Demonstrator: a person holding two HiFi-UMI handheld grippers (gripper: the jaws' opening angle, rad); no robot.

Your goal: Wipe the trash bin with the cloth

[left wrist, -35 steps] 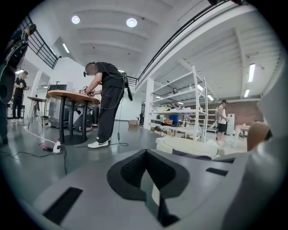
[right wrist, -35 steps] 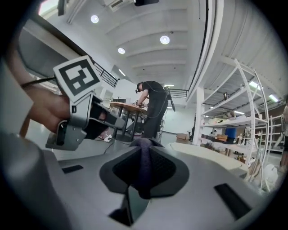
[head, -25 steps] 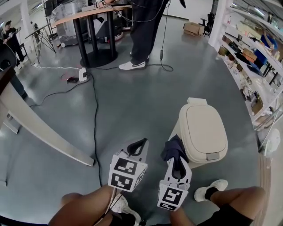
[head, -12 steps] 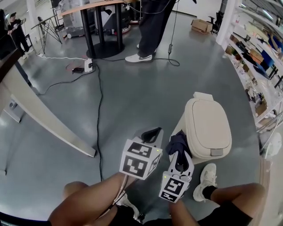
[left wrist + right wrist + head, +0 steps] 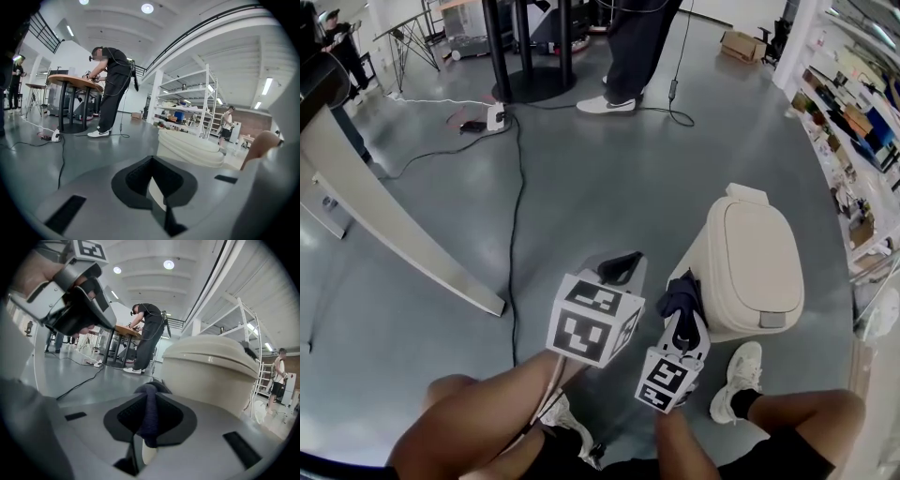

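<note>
Cloth between right gripper fingers, clearest in right gripper view

A cream plastic trash bin stands upright on the grey floor, right of centre in the head view. It is squat with rounded corners, and its domed lid is closed. A small grey tab shows at the lid's lower edge and a hinge block at its upper edge. In the right gripper view the bin fills the right half of the frame, close ahead. A dark navy cloth is bunched and pinched between the jaws of the right gripper, with a fold bulging above them. The cloth lies against the bin's left wall and seems to touch it, though contact is hard to confirm.
</note>
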